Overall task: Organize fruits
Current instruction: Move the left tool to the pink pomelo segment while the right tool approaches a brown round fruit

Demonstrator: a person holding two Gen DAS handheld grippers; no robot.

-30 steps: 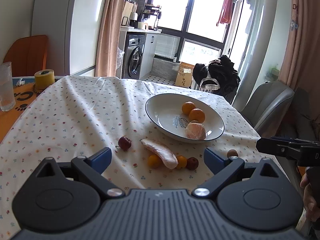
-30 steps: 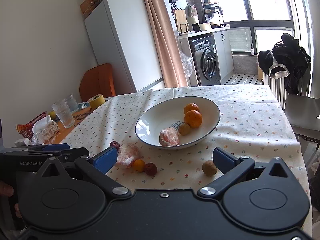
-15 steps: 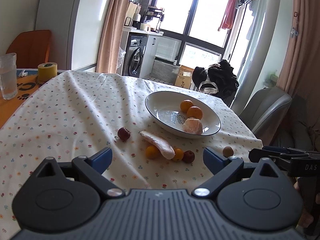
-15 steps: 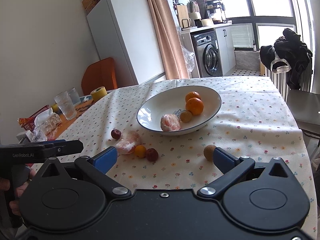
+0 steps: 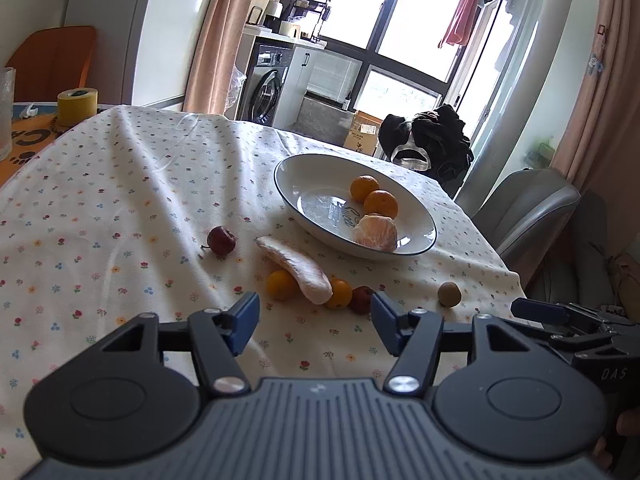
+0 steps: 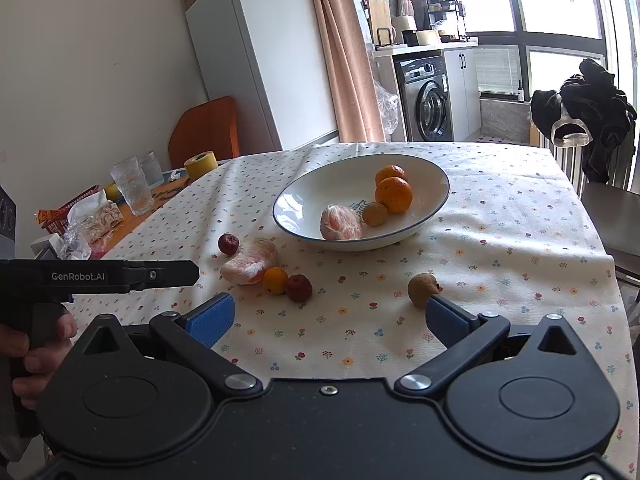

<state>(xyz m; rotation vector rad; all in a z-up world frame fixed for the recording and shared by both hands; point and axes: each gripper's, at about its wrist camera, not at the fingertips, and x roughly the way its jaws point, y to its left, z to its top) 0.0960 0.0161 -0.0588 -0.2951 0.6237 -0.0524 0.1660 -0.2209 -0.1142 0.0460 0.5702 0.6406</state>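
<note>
my left tongs (image 5: 312, 316) released | my right tongs (image 6: 328, 316) released | pomelo wedge (image 5: 294, 264) long axis runs diagonally toward glossy round bowl (image 5: 416, 240)

Bright daylight from blown-out windows (image 5: 404, 4), soft shadows on the tablecloth (image 5: 120, 184), fisheye-bent edges.

The left gripper (image 5: 312, 318), its blue-padded jaws spread wide and holding nothing, hangs above the flower-printed white tablecloth (image 5: 120, 200); just beyond its fingertips lie a pale pink peeled citrus segment (image 5: 294, 264), two small orange kumquats (image 5: 281, 285) touching it on either side, a dark red jujube (image 5: 362, 299) beside the nearer one, and a small brown round fruit (image 5: 449, 294) apart to the right. A second dark red stemmed fruit (image 5: 221, 241) sits alone to the left; the blue-rimmed white ceramic bowl (image 5: 304, 168) behind holds two oranges (image 5: 380, 204) and a peeled mandarin (image 5: 375, 233); the right gripper (image 5: 560, 316) shows at the right edge.
</note>
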